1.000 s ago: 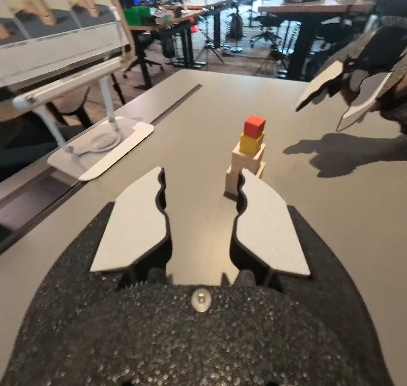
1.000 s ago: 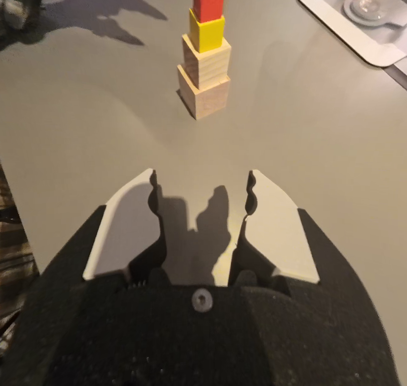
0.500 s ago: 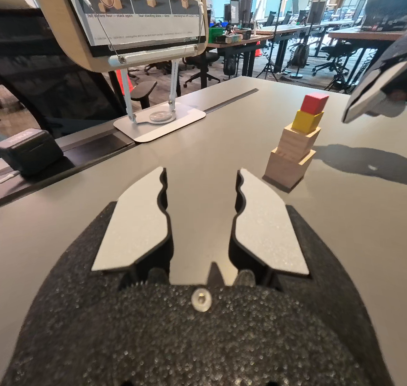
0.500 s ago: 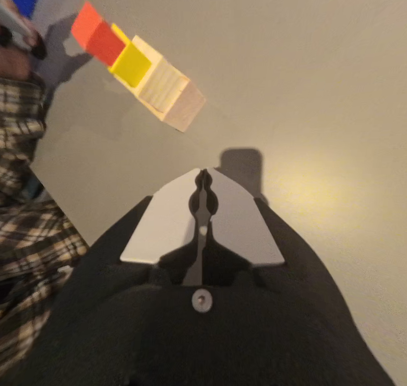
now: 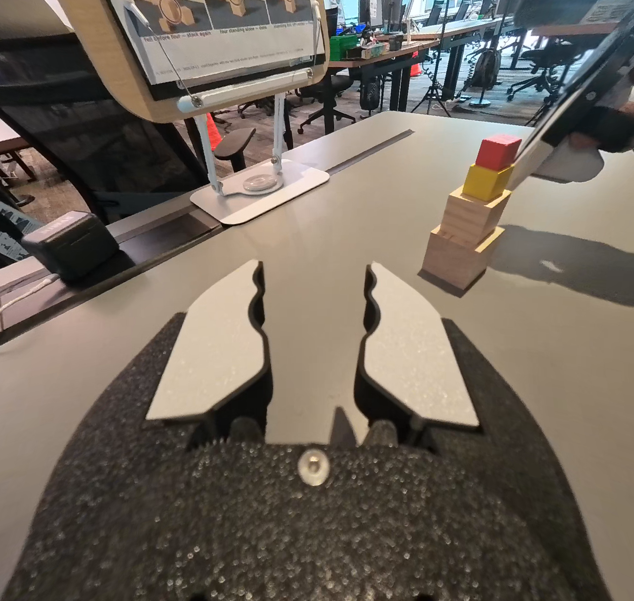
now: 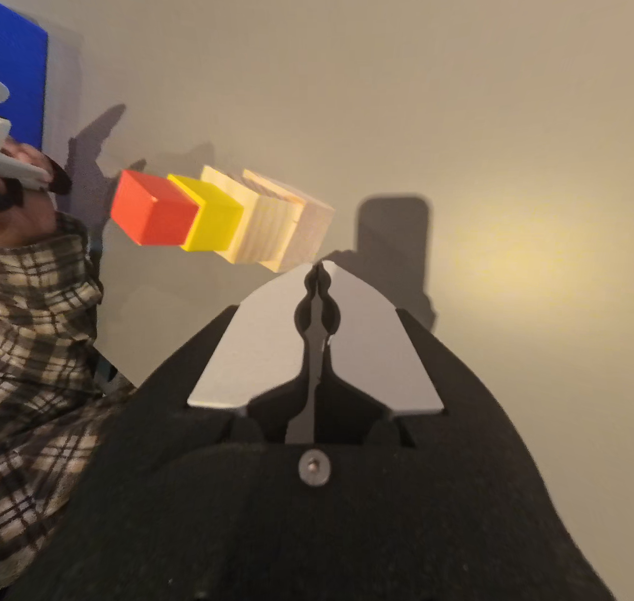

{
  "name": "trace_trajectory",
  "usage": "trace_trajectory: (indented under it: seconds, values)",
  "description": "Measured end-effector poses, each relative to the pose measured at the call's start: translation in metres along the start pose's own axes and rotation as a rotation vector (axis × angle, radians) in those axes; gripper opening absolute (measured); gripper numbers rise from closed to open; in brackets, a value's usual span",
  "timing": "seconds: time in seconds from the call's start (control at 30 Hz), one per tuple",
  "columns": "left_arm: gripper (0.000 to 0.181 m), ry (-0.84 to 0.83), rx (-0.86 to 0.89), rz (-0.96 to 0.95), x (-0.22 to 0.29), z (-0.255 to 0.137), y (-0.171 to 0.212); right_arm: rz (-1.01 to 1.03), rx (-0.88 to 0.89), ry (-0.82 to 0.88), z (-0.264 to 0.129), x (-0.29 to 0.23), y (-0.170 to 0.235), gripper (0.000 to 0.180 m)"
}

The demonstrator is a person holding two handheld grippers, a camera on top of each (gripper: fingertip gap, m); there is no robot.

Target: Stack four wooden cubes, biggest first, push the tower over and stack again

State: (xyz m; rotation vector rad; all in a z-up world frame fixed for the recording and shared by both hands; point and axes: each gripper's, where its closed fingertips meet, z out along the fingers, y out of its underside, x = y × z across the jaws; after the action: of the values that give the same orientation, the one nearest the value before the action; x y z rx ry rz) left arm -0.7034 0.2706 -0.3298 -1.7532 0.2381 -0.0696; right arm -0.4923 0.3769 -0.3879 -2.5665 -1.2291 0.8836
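A tower of four cubes stands upright on the grey table [image 5: 308,227]: a big plain wooden cube [image 5: 453,262] at the bottom, a smaller plain cube [image 5: 470,217], a yellow cube [image 5: 487,183], and a red cube [image 5: 497,152] on top. My left gripper [image 5: 314,275] is open and empty, low over the table to the left of the tower. My right gripper [image 6: 319,268] is shut and empty; in the left wrist view its tip [image 5: 518,169] is at the tower's right side, by the red and yellow cubes. The right wrist view is rolled, so the tower [image 6: 219,217] looks sideways.
A document stand [image 5: 212,35] with picture sheets sits on a white base [image 5: 260,193] at the table's far left edge. A black box [image 5: 68,244] lies beyond that edge. A plaid sleeve [image 6: 41,344] shows at left. Desks and office chairs fill the background. Some 25 cm of space lies between my two pairs of fingers. The left gripper is farther from the smaller plain cube [image 5: 470,217], some 15 cm, than the right, some 7 cm.
My right gripper has shut, rolled over and come in against the tower's upper right side. My left gripper has swung left, still open. The tower still stands.
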Motion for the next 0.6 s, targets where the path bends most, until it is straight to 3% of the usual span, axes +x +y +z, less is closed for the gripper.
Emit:
trace_trajectory:
  seconds: [0.3, 0.6]
  values:
    - [0.055, -0.027, 0.016, -0.009, -0.007, -0.005, -0.003, -0.161, 0.001, -0.089, 0.03, -0.064, -0.018, 0.0]
    - [0.055, -0.044, 0.041, -0.038, -0.015, -0.01, -0.007, -0.247, 0.042, -0.056, 0.014, -0.069, -0.02, 0.0]
